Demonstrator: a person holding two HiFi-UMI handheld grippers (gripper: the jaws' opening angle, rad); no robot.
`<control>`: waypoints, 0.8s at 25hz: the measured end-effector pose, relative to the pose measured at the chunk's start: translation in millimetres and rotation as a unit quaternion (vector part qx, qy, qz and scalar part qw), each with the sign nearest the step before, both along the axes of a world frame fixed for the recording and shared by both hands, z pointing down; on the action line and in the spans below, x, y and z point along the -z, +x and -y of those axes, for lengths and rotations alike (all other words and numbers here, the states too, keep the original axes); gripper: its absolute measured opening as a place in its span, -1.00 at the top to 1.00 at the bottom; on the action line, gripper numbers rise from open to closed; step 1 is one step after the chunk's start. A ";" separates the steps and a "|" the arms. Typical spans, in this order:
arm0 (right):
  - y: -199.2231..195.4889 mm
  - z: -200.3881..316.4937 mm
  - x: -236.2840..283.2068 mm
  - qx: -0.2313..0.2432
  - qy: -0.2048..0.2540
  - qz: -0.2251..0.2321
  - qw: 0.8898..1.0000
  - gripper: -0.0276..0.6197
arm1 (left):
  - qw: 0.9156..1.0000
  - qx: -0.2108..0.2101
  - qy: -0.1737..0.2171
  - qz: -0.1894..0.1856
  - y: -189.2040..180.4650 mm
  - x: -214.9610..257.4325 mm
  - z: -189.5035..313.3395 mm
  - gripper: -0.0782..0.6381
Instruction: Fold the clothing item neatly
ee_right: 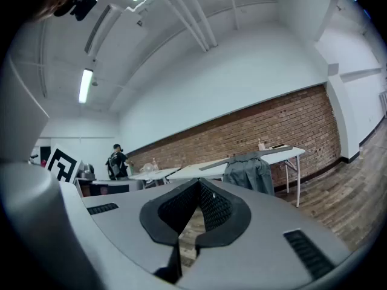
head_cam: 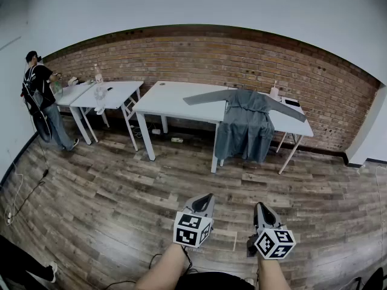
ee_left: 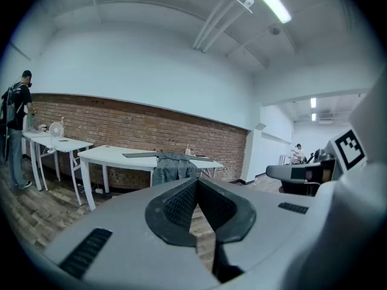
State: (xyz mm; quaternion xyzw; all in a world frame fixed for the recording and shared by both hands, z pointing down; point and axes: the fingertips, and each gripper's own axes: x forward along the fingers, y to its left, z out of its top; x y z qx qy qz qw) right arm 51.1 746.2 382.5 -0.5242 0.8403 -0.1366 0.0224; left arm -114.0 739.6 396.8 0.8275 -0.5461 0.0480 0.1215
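Observation:
A grey long-sleeved shirt (head_cam: 245, 125) drapes over the front edge of a white table (head_cam: 175, 101), sleeves spread along the tabletop. The same shirt (ee_left: 172, 168) shows far off in the left gripper view, and as a small grey shirt (ee_right: 248, 173) in the right gripper view. My left gripper (head_cam: 208, 197) and right gripper (head_cam: 260, 206) hover side by side over the wooden floor, several steps short of the table. Both are shut with nothing between the jaws, as the left gripper (ee_left: 196, 180) and right gripper (ee_right: 198, 182) close-ups also show.
A second white table (head_cam: 106, 95) with a small fan (head_cam: 100, 94) stands to the left, where a person (head_cam: 42, 98) in dark clothes works. A bottle (head_cam: 274, 91) and a dark flat object (head_cam: 291, 103) lie at the shirt table's right end. Cables (head_cam: 18, 192) trail on the floor at left.

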 end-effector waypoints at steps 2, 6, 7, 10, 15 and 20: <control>-5.5 1.0 -1.2 0.002 -0.003 0.003 1.000 0.93 | 1.000 0.000 0.003 0.001 -4.3 0.1 -0.3 0.79; -19.1 3.8 -2.3 0.007 -0.002 -0.006 1.000 0.93 | 1.000 0.004 0.011 -0.001 -14.0 2.0 4.1 0.79; -23.6 3.9 -3.3 0.012 -0.002 -0.010 1.000 0.93 | 1.000 0.005 0.013 -0.002 -16.6 2.8 5.5 0.79; -40.8 -0.4 -5.7 0.039 -0.001 -0.023 0.999 0.93 | 1.000 0.003 0.017 -0.008 -23.7 4.8 5.8 0.79; -57.5 -2.8 -5.4 0.045 0.000 -0.046 0.998 0.93 | 1.000 -0.010 0.015 -0.005 -27.8 -0.8 2.9 0.79; -64.9 0.6 -11.2 0.047 -0.004 -0.062 0.997 0.93 | 1.000 -0.026 0.012 0.001 -25.3 -8.9 8.8 0.79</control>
